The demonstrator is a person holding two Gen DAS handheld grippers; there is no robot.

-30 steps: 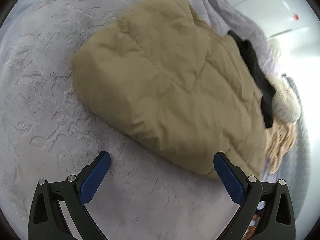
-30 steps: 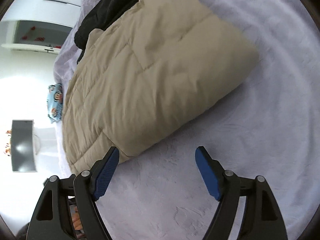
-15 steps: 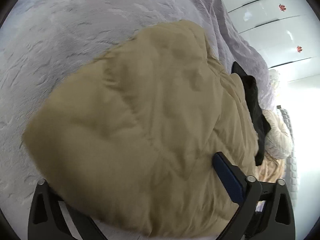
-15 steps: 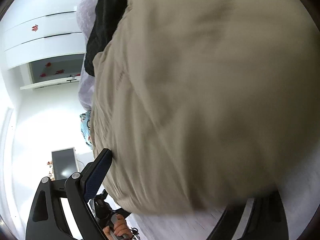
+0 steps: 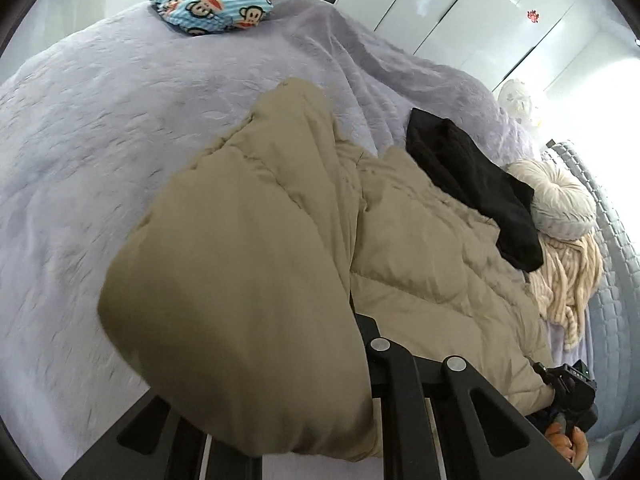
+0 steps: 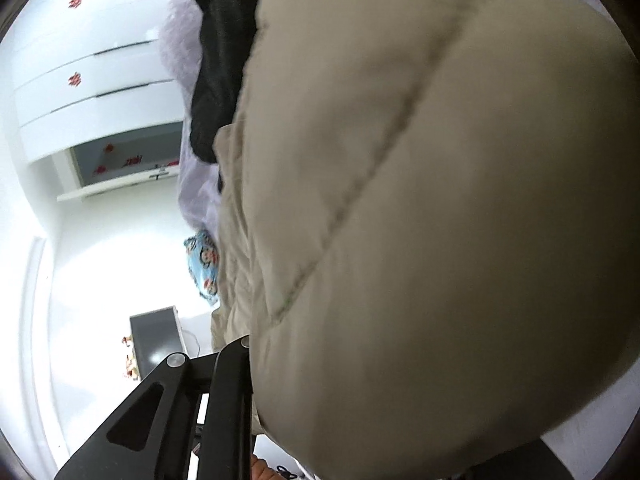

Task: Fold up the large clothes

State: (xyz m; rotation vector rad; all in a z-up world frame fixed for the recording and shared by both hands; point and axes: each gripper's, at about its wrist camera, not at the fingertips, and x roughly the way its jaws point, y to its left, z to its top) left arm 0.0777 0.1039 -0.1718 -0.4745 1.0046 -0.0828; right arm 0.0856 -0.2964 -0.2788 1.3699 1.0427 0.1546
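Observation:
A large beige quilted puffer jacket [image 5: 420, 248] lies on a lavender plush bedspread [image 5: 120, 120]. My left gripper [image 5: 280, 384] is shut on a thick bunch of the jacket's near edge, which bulges over the fingers and hides the fingertips. In the right wrist view the jacket [image 6: 440, 200] fills most of the frame. My right gripper [image 6: 340, 380] is shut on its edge; only the left finger arm shows, the rest is hidden under fabric.
A black garment [image 5: 472, 176] lies on the jacket's far side, also in the right wrist view [image 6: 224, 40]. A cream knit pile [image 5: 568, 264] and grey round cushion [image 5: 560, 200] sit at the right. A blue monkey-print cloth [image 5: 212, 4] lies far back. White wardrobes [image 6: 92, 80] stand behind.
Both grippers went from open above the bedspread onto the jacket's near edge, closed on it, and lifted it, so fabric now covers the fingers and the views tilt up.

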